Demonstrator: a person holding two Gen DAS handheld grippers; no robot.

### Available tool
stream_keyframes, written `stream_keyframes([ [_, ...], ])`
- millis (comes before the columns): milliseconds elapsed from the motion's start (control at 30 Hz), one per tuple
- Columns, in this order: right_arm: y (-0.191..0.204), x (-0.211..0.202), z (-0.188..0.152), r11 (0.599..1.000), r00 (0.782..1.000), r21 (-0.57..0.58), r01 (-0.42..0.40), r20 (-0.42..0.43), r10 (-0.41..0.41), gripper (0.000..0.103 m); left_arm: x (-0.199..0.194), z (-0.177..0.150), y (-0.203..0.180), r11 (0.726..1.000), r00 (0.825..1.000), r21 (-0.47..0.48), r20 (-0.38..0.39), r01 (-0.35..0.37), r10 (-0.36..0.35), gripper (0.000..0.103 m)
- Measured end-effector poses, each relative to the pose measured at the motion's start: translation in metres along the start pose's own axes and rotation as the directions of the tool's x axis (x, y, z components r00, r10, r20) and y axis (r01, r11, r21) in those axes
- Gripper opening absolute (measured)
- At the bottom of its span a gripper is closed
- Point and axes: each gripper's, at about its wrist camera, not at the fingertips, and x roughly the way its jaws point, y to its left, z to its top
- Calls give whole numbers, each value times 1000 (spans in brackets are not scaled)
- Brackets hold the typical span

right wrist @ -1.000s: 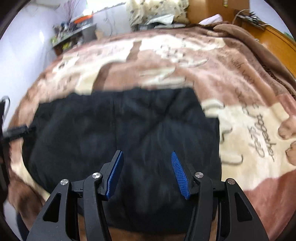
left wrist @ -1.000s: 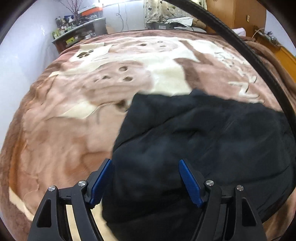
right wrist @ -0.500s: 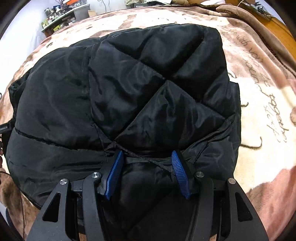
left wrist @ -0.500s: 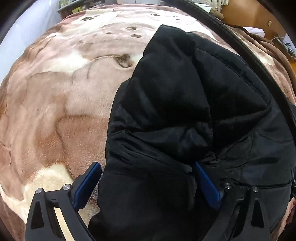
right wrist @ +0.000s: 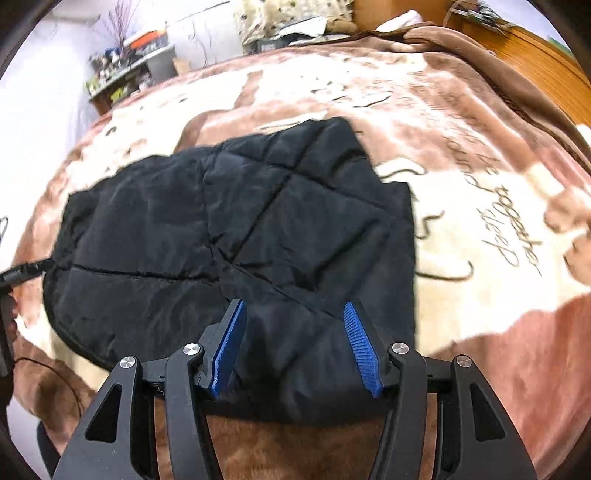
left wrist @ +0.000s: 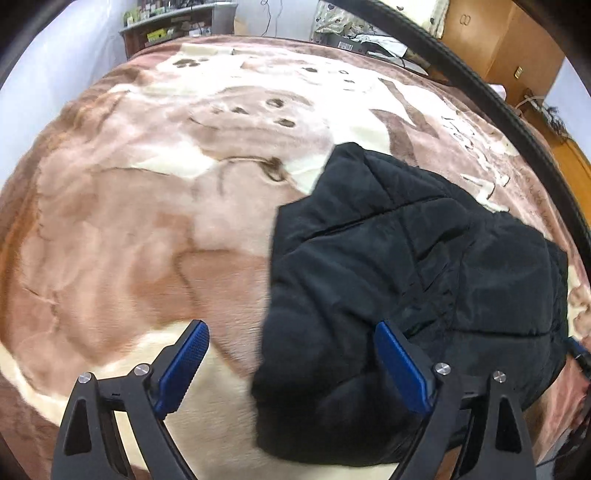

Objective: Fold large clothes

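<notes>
A black quilted jacket (left wrist: 406, 266) lies folded in a thick bundle on the brown and cream blanket (left wrist: 129, 221). In the right wrist view the jacket (right wrist: 240, 229) fills the middle. My left gripper (left wrist: 291, 363) is open above the jacket's near left edge, holding nothing. My right gripper (right wrist: 293, 343) is open over the jacket's near edge, with fabric lying between its blue pads but not pinched.
The blanket covers a wide bed. A cluttered shelf (left wrist: 173, 26) stands at the far left, cardboard boxes (left wrist: 491, 40) at the far right. A wooden bed frame (right wrist: 546, 59) runs along the right. A black cable (left wrist: 480, 81) crosses the left wrist view.
Both grippers dipped close to the jacket half a second ago and have since pulled back and up. Both stay open. The jacket lies more bunched than a second ago.
</notes>
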Motion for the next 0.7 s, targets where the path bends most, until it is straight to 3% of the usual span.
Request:
stream_keyframes([
  [33, -7, -5, -4, 1000, 1000, 6, 4, 0, -4, 58, -2, -1, 3, 1000, 1000, 19, -4, -10, 10, 92],
  [100, -16, -11, -9, 1000, 1000, 18, 19, 2, -19, 78, 1, -1, 8, 999, 1000, 32, -30, -7, 8, 92],
  [200, -35, -11, -17, 999, 1000, 51, 6, -11, -5, 78, 6, -9, 18, 999, 997, 2, -60, 55, -54, 92],
  [300, -52, -1, -24, 995, 999, 100, -12, -51, 17, 78, 17, -19, 18, 998, 995, 16, -81, 54, -52, 93],
  [467, -58, 18, -27, 991, 995, 116, -71, -67, 79, 78, 41, -19, 12, 992, 982, -2, -144, 125, -124, 96],
  [700, -69, 53, -20, 969, 973, 167, -184, -111, 204, 81, 72, -20, 0, 987, 967, -11, -195, 163, -162, 103],
])
